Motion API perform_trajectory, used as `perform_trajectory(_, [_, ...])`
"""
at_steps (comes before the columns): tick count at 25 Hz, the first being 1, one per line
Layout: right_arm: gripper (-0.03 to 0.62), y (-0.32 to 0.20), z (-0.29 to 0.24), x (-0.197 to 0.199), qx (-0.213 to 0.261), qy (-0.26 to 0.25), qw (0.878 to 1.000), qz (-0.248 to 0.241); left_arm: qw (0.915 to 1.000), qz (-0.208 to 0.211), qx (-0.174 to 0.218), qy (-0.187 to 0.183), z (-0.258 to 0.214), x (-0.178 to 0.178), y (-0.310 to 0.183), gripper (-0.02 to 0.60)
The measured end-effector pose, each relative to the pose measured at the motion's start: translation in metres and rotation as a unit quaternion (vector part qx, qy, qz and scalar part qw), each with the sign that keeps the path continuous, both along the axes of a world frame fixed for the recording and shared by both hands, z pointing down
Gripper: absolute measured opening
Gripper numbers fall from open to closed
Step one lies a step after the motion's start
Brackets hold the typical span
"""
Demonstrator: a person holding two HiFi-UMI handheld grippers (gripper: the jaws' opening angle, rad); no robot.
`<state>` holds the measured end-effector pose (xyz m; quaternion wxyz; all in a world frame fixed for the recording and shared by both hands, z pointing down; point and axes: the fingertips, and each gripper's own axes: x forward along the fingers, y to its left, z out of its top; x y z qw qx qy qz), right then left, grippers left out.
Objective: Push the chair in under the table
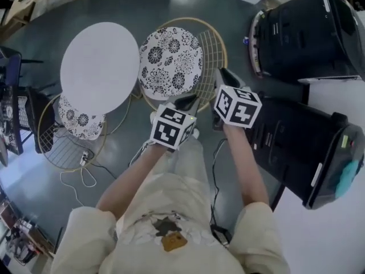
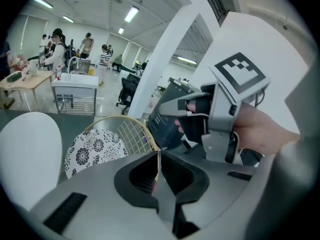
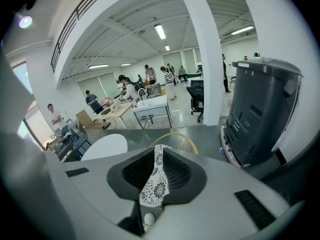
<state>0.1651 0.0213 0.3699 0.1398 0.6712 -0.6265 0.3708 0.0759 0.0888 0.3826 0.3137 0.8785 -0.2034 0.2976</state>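
The chair [image 1: 171, 59] has a black-and-white floral seat and a gold wire back [image 1: 212, 49]. It stands beside the round white table [image 1: 100, 67], out from under it. My left gripper [image 1: 188, 102] hangs above the seat's near edge, its jaws shut with nothing between them [image 2: 158, 156]. My right gripper [image 1: 224, 76] is raised beside the wire back, apart from it. Its jaws stand open a little, and the floral seat [image 3: 158, 179] shows through the gap. The left gripper view shows the seat [image 2: 95, 146] and the table [image 2: 25, 154] below and ahead.
Two large black machines [image 1: 308, 33] [image 1: 311, 147] stand close on the right. A second floral chair [image 1: 77, 124] sits partly under the table at the left, with a white cable [image 1: 85, 178] on the floor. A white pillar [image 3: 207, 59] and people at benches [image 3: 125, 86] are far ahead.
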Motion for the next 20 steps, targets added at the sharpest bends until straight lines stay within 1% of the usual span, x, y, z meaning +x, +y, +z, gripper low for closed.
perform_trajectory(2, [0.057,0.003,-0.018,-0.018,0.01,-0.001,1.0,-0.019,0.9998,-0.018,0.007,0.003,-0.018,-0.01,-0.008,0.023])
perform_trajectory(4, [0.057,0.004,-0.036,-0.034,0.024,-0.003,0.999,-0.034,0.9994,-0.033,0.011,-0.003,-0.03,-0.022,-0.016,0.011])
perform_trajectory(8, [0.055,0.013,-0.063,-0.072,0.038,-0.01,0.997,-0.064,0.9984,-0.053,0.019,-0.009,-0.048,-0.054,-0.014,0.009])
perform_trajectory(9, [0.05,0.015,-0.068,-0.081,0.037,-0.008,0.997,-0.07,0.9979,-0.061,0.019,-0.009,-0.053,-0.064,-0.014,0.011])
perform_trajectory(11, [0.012,0.021,-0.074,-0.103,0.034,-0.004,0.996,-0.082,0.9967,-0.078,0.018,-0.011,-0.063,-0.084,-0.013,0.009])
perform_trajectory(13, [0.009,0.027,-0.08,-0.129,0.036,-0.003,0.995,-0.098,0.9954,-0.093,0.02,-0.013,-0.073,-0.107,-0.009,0.009])
perform_trajectory(16, [0.009,0.027,-0.094,-0.166,0.059,-0.009,0.991,-0.119,0.9926,-0.114,0.038,-0.011,-0.089,-0.136,-0.015,0.009])
perform_trajectory(20, [0.008,0.022,-0.117,-0.205,0.097,-0.013,0.986,-0.133,0.9872,-0.144,0.069,0.001,-0.112,-0.172,-0.032,0.009])
